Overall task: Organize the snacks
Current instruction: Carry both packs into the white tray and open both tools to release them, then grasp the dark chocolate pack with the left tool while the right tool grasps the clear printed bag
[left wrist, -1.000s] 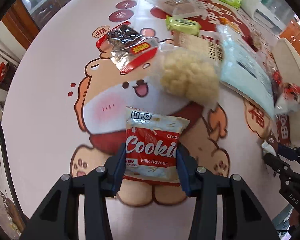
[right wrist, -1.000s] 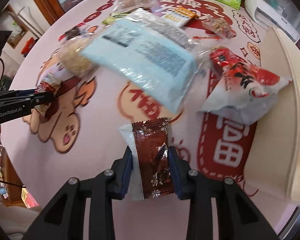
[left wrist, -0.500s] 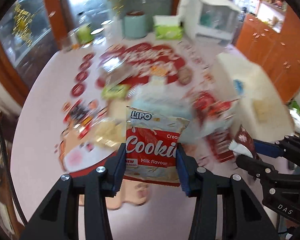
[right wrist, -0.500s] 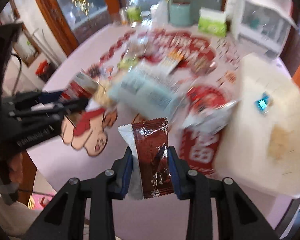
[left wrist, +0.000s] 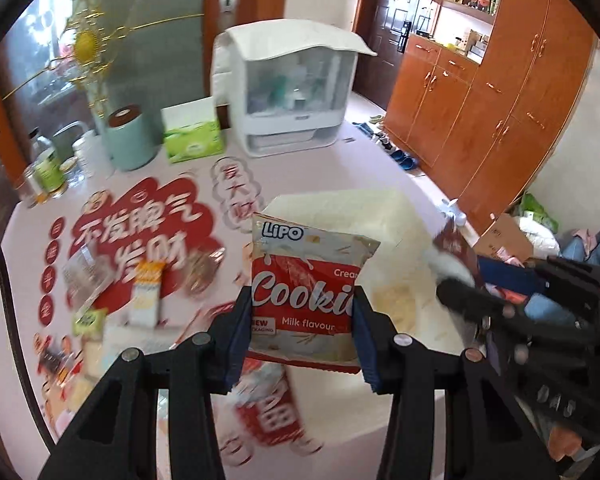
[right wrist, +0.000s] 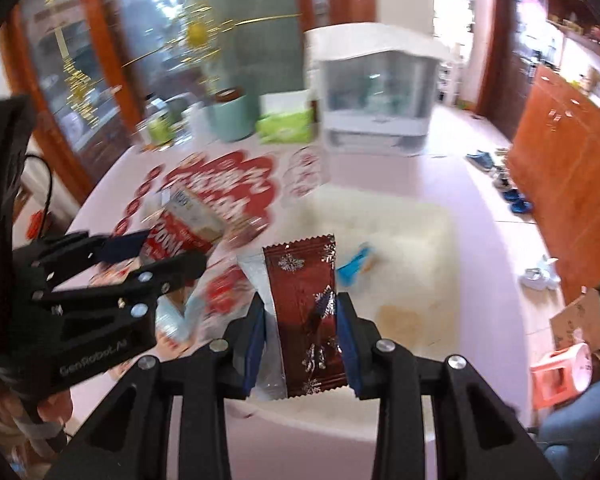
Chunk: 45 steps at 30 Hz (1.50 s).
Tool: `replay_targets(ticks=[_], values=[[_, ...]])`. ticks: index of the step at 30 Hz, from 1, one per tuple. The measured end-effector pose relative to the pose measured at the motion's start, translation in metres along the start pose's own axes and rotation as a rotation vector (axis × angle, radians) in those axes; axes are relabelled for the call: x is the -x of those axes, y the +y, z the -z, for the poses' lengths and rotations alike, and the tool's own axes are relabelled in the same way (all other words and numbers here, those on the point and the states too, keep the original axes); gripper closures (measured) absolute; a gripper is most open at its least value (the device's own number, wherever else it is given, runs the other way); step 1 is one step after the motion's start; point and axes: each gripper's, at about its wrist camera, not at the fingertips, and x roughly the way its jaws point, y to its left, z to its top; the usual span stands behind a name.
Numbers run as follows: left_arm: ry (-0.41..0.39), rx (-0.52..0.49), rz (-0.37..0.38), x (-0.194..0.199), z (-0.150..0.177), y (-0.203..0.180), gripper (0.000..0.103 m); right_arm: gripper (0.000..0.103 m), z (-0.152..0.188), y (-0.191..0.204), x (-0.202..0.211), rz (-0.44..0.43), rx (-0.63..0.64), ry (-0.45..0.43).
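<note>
Above the pink worktop, the left gripper has its jaws drawn in against both side edges of one red-and-white Lipo cookie packet, which stands upright between the blue pads, lifted clear of the surface in front of the pale tray. The right gripper likewise has its jaws narrowed onto one dark red foil snack bar, upright, with a silvery wrapper edge showing on its left side, held over the same tray. One small blue wrapped item lies in that tray. Farther back on the worktop stand one mint-green canister, one green tissue box and one white covered dispenser. Other snack packets lie to the left, too blurred to count.
</note>
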Motion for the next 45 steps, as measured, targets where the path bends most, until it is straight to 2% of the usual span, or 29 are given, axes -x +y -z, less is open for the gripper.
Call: replay_targets(ticks=[5,11,12,14,15,16,17,19,23,31,35,45], values=[[0.032,0.001,-0.003,-0.029,-0.022,-0.024,0.058,0.068,-0.036,-0.049,-0.018,0.036,-0.062,0.000],[0.118,0.007,0.009,-0.063,-0.016,-0.037,0.057,0.067,-0.056,-0.081,-0.060,0.062,-0.098,0.041],[0.129,0.012,0.007,-0.067,-0.015,-0.038,0.054,0.067,-0.057,-0.085,-0.070,0.067,-0.100,0.052],[0.152,0.031,0.025,-0.075,-0.012,-0.038,0.034,0.067,-0.057,-0.088,-0.085,0.070,-0.103,0.074],[0.163,0.041,0.029,-0.079,-0.011,-0.037,0.015,0.066,-0.056,-0.087,-0.091,0.069,-0.104,0.082],[0.172,0.048,0.021,-0.081,-0.010,-0.037,0.009,0.063,-0.055,-0.088,-0.098,0.058,-0.107,0.094],[0.174,0.048,0.003,-0.084,-0.009,-0.035,0.009,0.056,-0.053,-0.088,-0.106,0.046,-0.117,0.111],[0.185,0.037,-0.026,-0.087,-0.008,-0.035,0.009,0.050,-0.050,-0.090,-0.115,0.040,-0.128,0.126],[0.225,0.061,-0.030,-0.094,-0.003,-0.028,0.009,0.045,-0.047,-0.086,-0.124,0.031,-0.123,0.141],[0.247,0.108,-0.028,-0.093,-0.002,-0.026,0.009,0.045,-0.043,-0.080,-0.131,0.006,-0.115,0.156],[0.227,0.108,-0.019,-0.086,-0.002,-0.031,0.009,0.045,-0.040,-0.080,-0.129,-0.015,-0.126,0.156],[0.167,0.041,0.013,-0.053,0.005,-0.058,0.009,0.045,-0.025,-0.082,-0.114,-0.025,-0.144,0.153]])
